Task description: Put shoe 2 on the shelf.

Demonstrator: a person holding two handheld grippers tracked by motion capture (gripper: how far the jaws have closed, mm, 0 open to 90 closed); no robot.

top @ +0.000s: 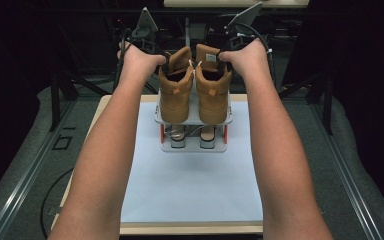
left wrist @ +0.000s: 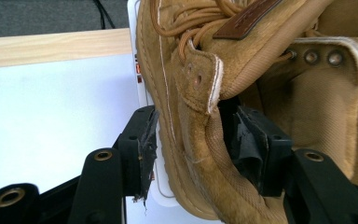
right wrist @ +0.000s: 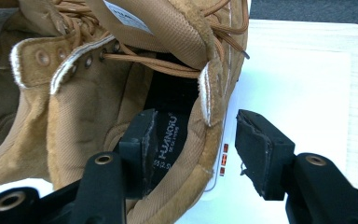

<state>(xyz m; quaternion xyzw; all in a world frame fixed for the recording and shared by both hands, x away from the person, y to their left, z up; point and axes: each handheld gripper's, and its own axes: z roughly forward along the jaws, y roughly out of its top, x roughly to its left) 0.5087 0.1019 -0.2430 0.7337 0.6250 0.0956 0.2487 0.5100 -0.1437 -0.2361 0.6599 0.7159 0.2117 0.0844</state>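
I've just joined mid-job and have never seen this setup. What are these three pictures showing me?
A person holds a clamp-like gripper in each hand. The high view looks down from above; the other two cameras ride on the grippers. On the table lies a white sheet with a small rack; two tan boots stand on top. The left gripper appears clamped on the left boot at its collar. The right gripper straddles the collar of the right boot, with a gap at its outer jaw.
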